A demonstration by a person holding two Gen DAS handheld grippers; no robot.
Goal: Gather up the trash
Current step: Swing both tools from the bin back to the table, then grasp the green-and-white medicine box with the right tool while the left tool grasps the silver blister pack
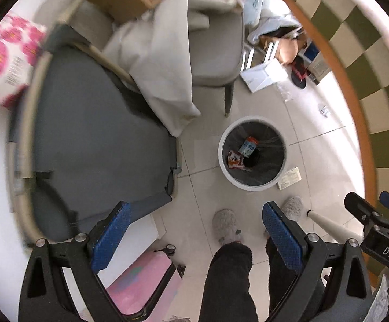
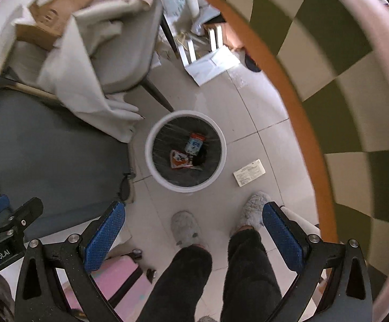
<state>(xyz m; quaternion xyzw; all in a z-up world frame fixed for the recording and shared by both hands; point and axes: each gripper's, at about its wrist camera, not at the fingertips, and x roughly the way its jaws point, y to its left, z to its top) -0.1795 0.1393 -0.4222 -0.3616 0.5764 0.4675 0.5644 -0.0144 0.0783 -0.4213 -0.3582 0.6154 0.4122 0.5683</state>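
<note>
Seen from above, looking down past two handheld grippers at a tiled floor. Nearest, the left gripper (image 1: pixel 197 238) and the right gripper (image 2: pixel 193 236) both have their blue-padded jaws spread wide with nothing between them. Just below them stand the person's legs in dark trousers and grey fluffy slippers (image 2: pixel 185 228), with a pink suitcase (image 1: pixel 143 284) lying to the left. A little further on sits a round white trash bin (image 2: pixel 186 118) lined with a dark bag; inside it rest a red and white wrapper (image 2: pixel 179 159) and a small blue and white carton (image 2: pixel 195 142). Just beside the bin, on the floor to its right, lies a white printed card (image 2: pixel 249 173), apart from the rim. Beyond are a grey chair (image 2: pixel 124 64) draped with pale cloth, cardboard and loose papers. Judging by this, some trash is already binned, while the card and scattered paper likely remain to collect
</note>
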